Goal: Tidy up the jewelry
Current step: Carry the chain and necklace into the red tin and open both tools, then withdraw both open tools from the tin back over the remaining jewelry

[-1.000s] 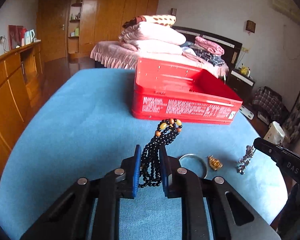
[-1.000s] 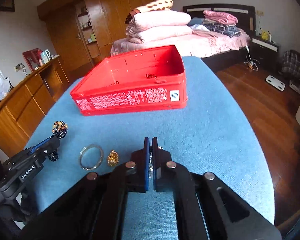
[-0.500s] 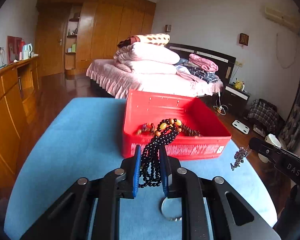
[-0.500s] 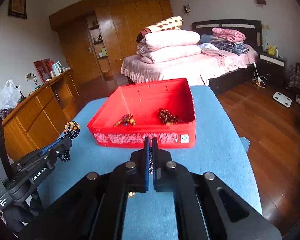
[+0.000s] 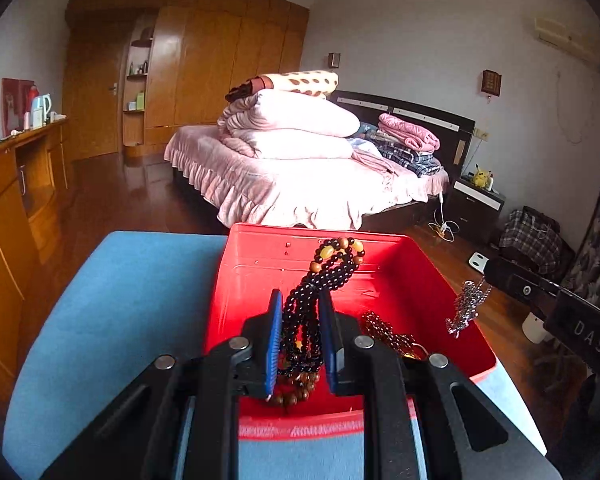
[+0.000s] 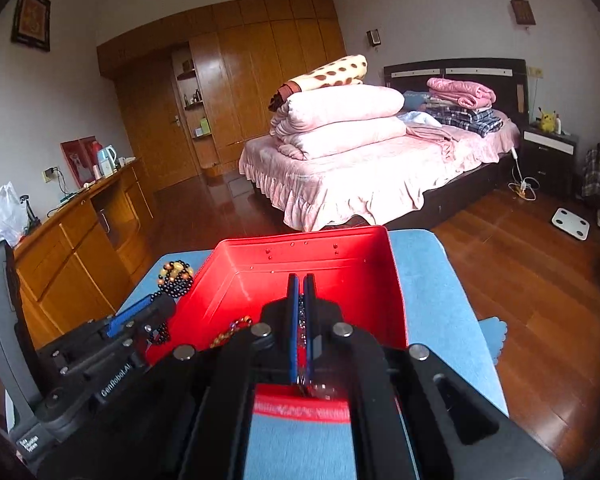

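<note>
My left gripper (image 5: 300, 304) is shut on a black bead necklace (image 5: 320, 280) with amber beads at its top, held over the open red box (image 5: 256, 268). My right gripper (image 6: 300, 280) is shut on a silver chain (image 6: 301, 322), also over the red box (image 6: 394, 300). In the left wrist view the silver chain (image 5: 466, 308) dangles from the right gripper above the box's right side. Brown bead bracelets (image 5: 388, 334) lie inside the box. The black necklace also shows in the right wrist view (image 6: 176, 278), left of the box.
The box stands on a blue-covered table (image 5: 132, 292). A wooden sideboard (image 5: 16, 200) runs along the left. A pink bed (image 5: 308, 184) with folded quilts lies beyond the table. Wooden floor (image 6: 540, 272) lies to the right.
Both grippers have risen and moved forward with their jewelry, from low over the table to above the red box. The ring and gold charm on the table have dropped out of view.
</note>
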`<state>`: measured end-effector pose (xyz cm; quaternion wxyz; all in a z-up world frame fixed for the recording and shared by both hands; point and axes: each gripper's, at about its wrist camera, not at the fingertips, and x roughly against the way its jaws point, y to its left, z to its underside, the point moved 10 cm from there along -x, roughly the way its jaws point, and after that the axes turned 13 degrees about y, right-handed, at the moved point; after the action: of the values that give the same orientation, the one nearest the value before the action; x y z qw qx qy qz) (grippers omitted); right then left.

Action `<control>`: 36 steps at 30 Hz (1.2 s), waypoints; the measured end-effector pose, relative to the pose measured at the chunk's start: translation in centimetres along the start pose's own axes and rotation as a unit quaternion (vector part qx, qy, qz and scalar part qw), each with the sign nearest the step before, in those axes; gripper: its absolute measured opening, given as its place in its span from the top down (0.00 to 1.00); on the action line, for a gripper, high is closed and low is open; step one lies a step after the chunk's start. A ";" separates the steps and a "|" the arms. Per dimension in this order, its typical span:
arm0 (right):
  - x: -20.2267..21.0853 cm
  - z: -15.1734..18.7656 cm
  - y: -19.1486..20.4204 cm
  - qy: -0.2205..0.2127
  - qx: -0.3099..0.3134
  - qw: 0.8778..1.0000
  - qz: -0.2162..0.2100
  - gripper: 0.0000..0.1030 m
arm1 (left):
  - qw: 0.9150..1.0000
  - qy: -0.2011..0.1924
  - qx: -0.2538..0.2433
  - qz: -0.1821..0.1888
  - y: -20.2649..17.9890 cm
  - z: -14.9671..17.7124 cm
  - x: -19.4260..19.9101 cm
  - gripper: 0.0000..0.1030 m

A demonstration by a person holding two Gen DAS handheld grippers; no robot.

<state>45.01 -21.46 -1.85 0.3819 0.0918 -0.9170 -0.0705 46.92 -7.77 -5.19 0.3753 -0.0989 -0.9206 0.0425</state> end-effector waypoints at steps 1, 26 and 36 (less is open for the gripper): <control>-0.8 -0.1 -0.1 0.005 0.000 1.000 -0.002 0.98 | 1.000 0.006 0.000 0.001 0.1 -0.1 -0.8 0.82; 4.9 12.8 2.1 0.003 -0.001 1.000 -0.001 0.69 | 0.999 -0.006 0.016 -0.027 3.2 9.2 6.9 0.42; 7.3 16.7 3.3 -0.032 0.011 0.999 0.015 0.56 | 0.998 -0.042 0.011 -0.038 3.5 12.9 10.9 0.37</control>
<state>27.69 -18.90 -7.86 0.3525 0.0800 -0.9306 -0.0580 30.80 -2.09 -7.51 0.3391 -0.0575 -0.9380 0.0427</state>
